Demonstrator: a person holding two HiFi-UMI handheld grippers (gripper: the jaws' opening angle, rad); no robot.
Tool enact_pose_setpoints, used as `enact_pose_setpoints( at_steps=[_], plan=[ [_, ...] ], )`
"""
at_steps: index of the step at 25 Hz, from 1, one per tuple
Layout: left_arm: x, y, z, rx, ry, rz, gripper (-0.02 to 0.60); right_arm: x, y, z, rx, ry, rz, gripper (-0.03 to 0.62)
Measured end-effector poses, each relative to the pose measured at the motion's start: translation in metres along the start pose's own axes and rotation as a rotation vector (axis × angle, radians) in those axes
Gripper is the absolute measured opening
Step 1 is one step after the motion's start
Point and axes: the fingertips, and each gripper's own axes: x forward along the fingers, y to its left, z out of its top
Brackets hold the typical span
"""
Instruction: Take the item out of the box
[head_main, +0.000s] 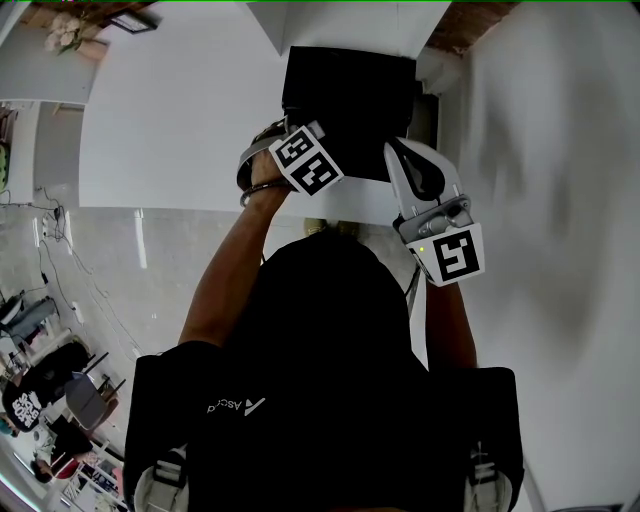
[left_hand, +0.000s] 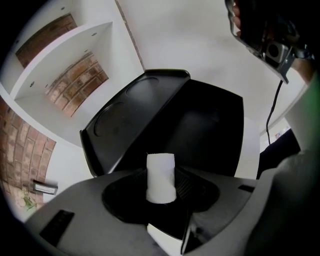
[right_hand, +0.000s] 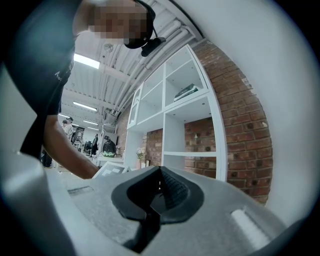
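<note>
A black box (head_main: 350, 95) lies open on the white table (head_main: 170, 120). In the left gripper view its raised lid (left_hand: 132, 110) stands at the left and its dark inside (left_hand: 210, 132) at the right. A small white roll (left_hand: 160, 176) stands upright between the pads of my left gripper (left_hand: 161, 184), which is shut on it over the box. In the head view that gripper's marker cube (head_main: 306, 162) sits at the box's near edge and its jaws are hidden. My right gripper (head_main: 412, 160) hangs at the box's right corner, shut and empty (right_hand: 159, 186).
White shelving (right_hand: 175, 125) against a brick wall (right_hand: 240, 125) stands beyond the table. A white wall or panel (head_main: 560, 200) runs along the right. A tiled floor with clutter (head_main: 50, 400) lies at the lower left. The person's torso fills the lower middle of the head view.
</note>
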Motion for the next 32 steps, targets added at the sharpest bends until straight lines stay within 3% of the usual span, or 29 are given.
enact_pose_setpoints(
  at_steps=[4,8,11,25,32],
  plan=[
    [-0.023,0.001,0.008,-0.035,-0.095,0.0,0.169,0.004,0.007,0.001,-0.003,0.006,0.012,0.002],
    [-0.049,0.007,0.025,-0.109,-0.251,0.006,0.169,0.007,0.007,-0.005,-0.023,0.002,0.021,0.002],
    [-0.074,0.011,0.036,-0.167,-0.391,0.007,0.169,0.01,0.012,-0.006,-0.023,0.011,0.03,0.002],
    [-0.232,0.016,0.061,-0.258,-1.064,0.023,0.169,0.013,0.054,0.029,-0.048,-0.03,0.055,0.002],
    [-0.275,0.005,0.058,-0.287,-1.249,-0.021,0.169,0.01,0.07,0.045,-0.041,-0.08,0.056,0.002]
  ],
)
